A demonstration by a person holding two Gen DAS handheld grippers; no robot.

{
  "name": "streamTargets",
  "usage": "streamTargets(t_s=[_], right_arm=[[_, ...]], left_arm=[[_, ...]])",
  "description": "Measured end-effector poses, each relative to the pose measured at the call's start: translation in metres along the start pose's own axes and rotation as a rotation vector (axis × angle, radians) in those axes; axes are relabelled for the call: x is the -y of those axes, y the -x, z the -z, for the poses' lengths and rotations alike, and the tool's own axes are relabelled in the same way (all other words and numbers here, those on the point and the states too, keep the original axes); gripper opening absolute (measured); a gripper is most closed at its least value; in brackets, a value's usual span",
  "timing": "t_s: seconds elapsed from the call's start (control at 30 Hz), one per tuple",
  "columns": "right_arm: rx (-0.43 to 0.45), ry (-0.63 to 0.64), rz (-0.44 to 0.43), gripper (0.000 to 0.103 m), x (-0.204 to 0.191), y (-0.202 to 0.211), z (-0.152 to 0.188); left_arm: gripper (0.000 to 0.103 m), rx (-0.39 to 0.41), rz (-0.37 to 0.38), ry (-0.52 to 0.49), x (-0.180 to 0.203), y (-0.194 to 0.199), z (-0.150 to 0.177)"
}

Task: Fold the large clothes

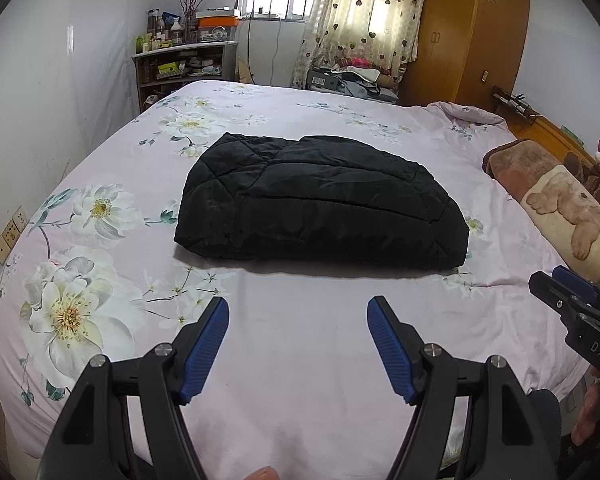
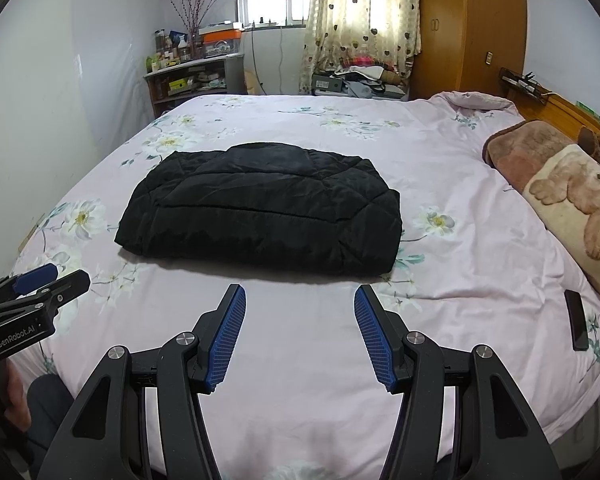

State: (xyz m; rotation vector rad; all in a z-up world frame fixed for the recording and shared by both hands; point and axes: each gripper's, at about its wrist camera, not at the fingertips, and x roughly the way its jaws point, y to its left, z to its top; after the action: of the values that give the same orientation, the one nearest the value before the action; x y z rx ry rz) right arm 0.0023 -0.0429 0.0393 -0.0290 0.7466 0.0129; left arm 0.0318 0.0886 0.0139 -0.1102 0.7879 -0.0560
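Black quilted jacket [image 1: 320, 204] sits near mid-bed on the pink floral bedsheet [image 1: 300, 360] as a compact, puffy rectangle, edges tucked under, no sleeve or hem sticking out; folding looks done or one fold from done, judging by shape only

Left gripper [image 1: 298, 308] jaws spread, nothing between the blue pads [image 1: 204, 348], hovering over bare sheet on the near side of the bed; jacket lies ahead of it, clearly apart, not touching

Right gripper [image 2: 300, 296] same deal: jaws apart, empty, angled down at the sheet, jacket ahead and a bit left of its line, gap of sheet between

Both grippers side by side, each visible at the edge of the other's view

Next move, if any: reach forward to the near edge, pinch both near corners, flip away for a final halving, or just leave it; thick padding may spring back

Brown pillow [image 2: 560, 196] and dark phone [image 2: 577, 320] off to the right, well clear
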Motion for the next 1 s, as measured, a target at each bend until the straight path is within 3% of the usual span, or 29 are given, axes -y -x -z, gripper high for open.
streamTargets(t_s=[1.0], right_arm=[[-0.004,0.007,0.0,0.057,-0.0044,-0.0013,0.0007]], left_arm=[[0.074,-0.006,-0.016,-0.022,0.0054,-0.0029,0.0002]])
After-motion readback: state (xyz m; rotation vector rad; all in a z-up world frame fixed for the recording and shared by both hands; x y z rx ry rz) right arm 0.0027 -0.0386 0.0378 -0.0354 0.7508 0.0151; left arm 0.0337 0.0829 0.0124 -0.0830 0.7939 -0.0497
